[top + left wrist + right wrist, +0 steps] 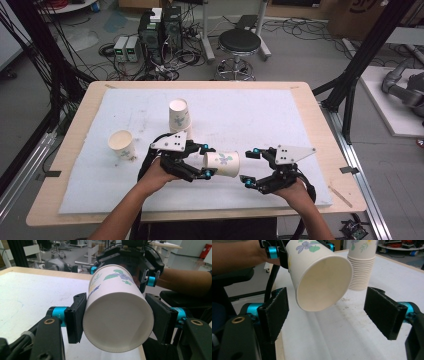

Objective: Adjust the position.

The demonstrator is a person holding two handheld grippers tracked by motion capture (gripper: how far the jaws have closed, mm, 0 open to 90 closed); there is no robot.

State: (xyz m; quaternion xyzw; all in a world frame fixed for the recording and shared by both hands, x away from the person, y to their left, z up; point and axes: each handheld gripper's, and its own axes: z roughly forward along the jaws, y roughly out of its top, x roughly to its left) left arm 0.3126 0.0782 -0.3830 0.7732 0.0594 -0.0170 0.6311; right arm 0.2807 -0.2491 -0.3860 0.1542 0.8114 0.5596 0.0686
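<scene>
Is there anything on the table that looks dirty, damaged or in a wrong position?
Nothing looks damaged or spilled. The white mat has faint grey smudges. The paper cup lies sideways, but only because the left gripper holds it clamped. The cup stack and the single cup stand upright.

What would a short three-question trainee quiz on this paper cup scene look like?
1. True or false: the left claw is shut on the sideways cup.
2. How do the right claw jaws stand? A open, B shut on the cup.
3. What stands behind the held cup on the white mat?

Key: 1 true. 2 A. 3 an upside-down stack of cups; a single upright cup stands apart at the left.
</scene>
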